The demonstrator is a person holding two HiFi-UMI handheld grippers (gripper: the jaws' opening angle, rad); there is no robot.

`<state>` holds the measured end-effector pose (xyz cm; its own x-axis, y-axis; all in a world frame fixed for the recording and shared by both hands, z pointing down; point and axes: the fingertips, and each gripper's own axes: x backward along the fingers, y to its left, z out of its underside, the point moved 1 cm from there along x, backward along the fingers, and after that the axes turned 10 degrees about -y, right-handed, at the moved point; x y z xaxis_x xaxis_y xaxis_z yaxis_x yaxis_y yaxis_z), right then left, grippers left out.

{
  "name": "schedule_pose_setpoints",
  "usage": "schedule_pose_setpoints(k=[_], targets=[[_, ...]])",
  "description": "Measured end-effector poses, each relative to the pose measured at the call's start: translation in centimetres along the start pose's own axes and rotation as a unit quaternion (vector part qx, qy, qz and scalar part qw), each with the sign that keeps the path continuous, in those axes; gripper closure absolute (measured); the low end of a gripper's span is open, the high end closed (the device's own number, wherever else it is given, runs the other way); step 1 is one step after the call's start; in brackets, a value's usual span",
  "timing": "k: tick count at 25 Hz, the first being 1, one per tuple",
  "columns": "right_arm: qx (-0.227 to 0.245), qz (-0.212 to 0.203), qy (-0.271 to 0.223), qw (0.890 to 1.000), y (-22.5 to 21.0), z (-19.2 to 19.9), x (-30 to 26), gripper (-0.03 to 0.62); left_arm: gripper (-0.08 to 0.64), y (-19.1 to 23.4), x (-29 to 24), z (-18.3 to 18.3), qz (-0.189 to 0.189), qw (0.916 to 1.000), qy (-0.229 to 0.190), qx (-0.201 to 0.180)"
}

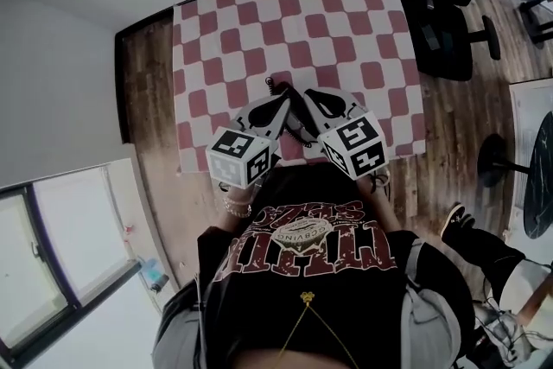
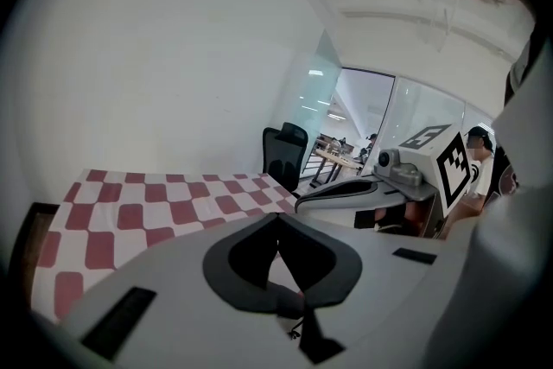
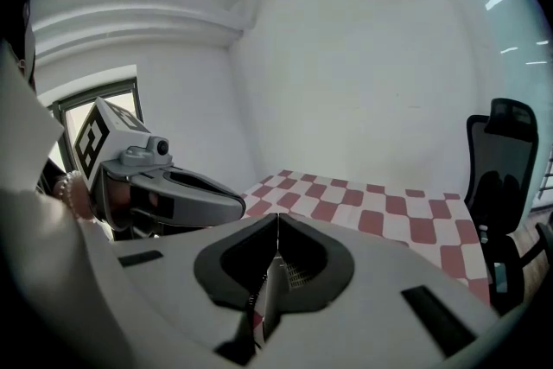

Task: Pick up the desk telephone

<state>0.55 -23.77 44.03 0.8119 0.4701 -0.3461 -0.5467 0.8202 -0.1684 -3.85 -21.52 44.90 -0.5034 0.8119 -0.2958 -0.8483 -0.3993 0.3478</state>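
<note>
Nearest to us in the head view is our own black shirt with its red print, and just past it the two marker cubes, the left one and the right one, sit side by side. From them the left gripper and the right gripper angle inward so that their tips come close together over the near part of the red-and-white checkered cloth. A beaded bracelet shows on our left wrist. In the left gripper view the left gripper has its jaws clenched together with nothing between them, and beyond them we see the cloth and the right gripper just beside. In the right gripper view the right gripper is likewise clenched on nothing, its jaws meeting in a thin line, with the left gripper close at its side above the cloth. The cloth covers most of a dark wooden table set against a white wall. A black office chair stands on the wooden floor past the table's right edge. We cannot tell where the desk telephone is, since none of our views shows it.
</note>
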Motion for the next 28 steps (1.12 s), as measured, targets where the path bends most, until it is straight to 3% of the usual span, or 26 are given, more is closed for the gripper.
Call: schedule_pose_setpoints(k=[8, 13, 19, 28], targets=[[0.003, -0.036, 0.015, 0.999, -0.9, 1.2, -0.8, 0.572, 0.552, 0.7, -0.4, 0.5, -0.038, 0.9991, 0.001, 0.017], [0.002, -0.039, 0.026, 0.999, -1.2, 2.3, -1.0, 0.572, 0.552, 0.9, -0.6, 0.9, -0.041, 0.9989, 0.003, 0.021], [-0.003, -0.022, 0.040, 0.999, -0.9, 3.3, -1.6, 0.574, 0.552, 1.8, -0.4, 0.6, -0.027, 0.9994, 0.010, 0.019], [-0.022, 0.029, 0.050, 0.998, -0.2, 4.2, -2.9, 0.572, 0.552, 3.0, -0.1, 0.4, 0.032, 0.9984, 0.047, 0.002]])
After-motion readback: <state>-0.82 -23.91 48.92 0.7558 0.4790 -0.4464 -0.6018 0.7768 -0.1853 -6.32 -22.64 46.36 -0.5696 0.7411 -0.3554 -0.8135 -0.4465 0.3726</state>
